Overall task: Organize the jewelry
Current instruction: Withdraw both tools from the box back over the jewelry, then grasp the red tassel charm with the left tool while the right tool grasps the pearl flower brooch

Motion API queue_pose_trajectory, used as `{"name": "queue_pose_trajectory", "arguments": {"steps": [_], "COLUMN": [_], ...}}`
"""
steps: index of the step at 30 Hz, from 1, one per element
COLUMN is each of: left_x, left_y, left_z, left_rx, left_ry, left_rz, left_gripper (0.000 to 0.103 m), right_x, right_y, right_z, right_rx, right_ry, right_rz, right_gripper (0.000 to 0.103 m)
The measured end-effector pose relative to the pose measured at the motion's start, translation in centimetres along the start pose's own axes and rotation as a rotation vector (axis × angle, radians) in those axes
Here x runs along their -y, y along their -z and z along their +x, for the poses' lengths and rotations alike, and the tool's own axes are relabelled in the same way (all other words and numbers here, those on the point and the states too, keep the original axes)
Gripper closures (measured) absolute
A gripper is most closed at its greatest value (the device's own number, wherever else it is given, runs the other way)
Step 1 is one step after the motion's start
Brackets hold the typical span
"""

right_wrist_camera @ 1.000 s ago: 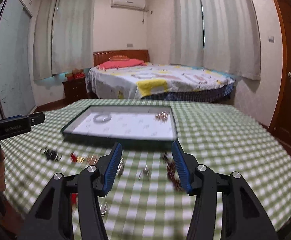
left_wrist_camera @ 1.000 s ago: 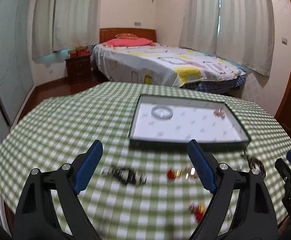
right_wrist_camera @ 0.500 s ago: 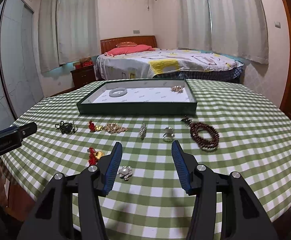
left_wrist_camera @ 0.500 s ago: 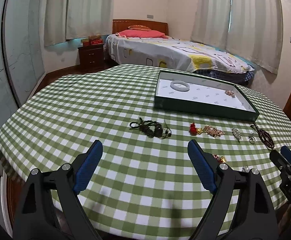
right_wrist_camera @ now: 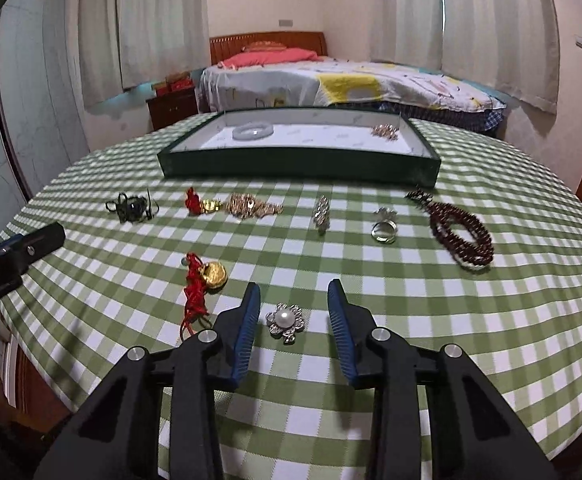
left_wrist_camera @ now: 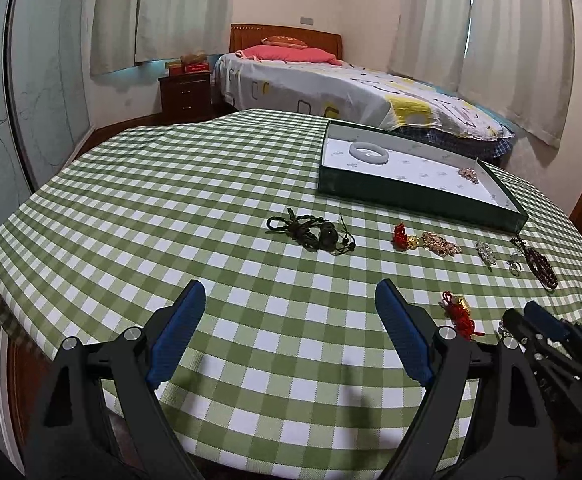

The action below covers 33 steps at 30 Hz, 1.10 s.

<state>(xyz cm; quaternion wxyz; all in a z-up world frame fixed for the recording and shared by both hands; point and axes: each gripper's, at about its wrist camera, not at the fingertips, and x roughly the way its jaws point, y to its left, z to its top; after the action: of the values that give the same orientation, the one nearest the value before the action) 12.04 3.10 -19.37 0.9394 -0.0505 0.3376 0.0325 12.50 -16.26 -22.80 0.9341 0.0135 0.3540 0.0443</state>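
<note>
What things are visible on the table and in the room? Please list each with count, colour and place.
tray: 1, dark green, far side of table
bangle: 1, pale, in tray, left
gold cluster: 1, in tray, right
cord pendant: 1, dark, row's left end
red-knot charms: 2, red and gold, one in row, one nearer
gold chain piece: 1, in row
crystal brooch: 1, silver, mid row
ring: 1, silver, in row
bead bracelet: 1, dark red, right end
pearl brooch: 1, silver-white, between right claw's fingers, untouched
tablecloth: 1, green-white check
bed: 1, behind table
left claw: open
right claw: open, just been closing
</note>
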Motion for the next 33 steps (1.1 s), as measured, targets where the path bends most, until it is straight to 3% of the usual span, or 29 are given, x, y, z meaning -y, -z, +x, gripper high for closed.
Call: {"name": "queue_pose_trajectory", "arguments": {"steps": [5,8,16,24,33], "left_x": [-0.2,-0.2,0.8,5.5,10.7], "left_y": [0.1,0.1,0.1,0.5,1.6], "left_z": [0.3,0.4,0.4,0.6,2.1], "left_rx": [-0.01,-0.013,-0.027,-0.059,-0.116], "left_ry": [0.003,0.005,0.023,0.072,0.078], "left_rz": [-0.005,-0.004,0.003,0.092,0.173], "left_gripper": [0.018,0.018,0.018,0.018,0.02], "right_x": [-0.5,-0.4,1.8,5.0,9.1], "right_y": [0.2,0.2,0.0,-0.5,-0.7], "right_z": [0.8,0.8,-0.2,-1.9,-3.1], "right_rx": [-0.039,-0.043,-0.043,0.016,0.064], "right_ry": [0.007,-0.006,-0.024,0.023,0.063], "right_rz": [-0.012,-0.012,0.068,0.088,0.128], "right_gripper": [0.072,0.081,0.082,0.082,0.082]}}
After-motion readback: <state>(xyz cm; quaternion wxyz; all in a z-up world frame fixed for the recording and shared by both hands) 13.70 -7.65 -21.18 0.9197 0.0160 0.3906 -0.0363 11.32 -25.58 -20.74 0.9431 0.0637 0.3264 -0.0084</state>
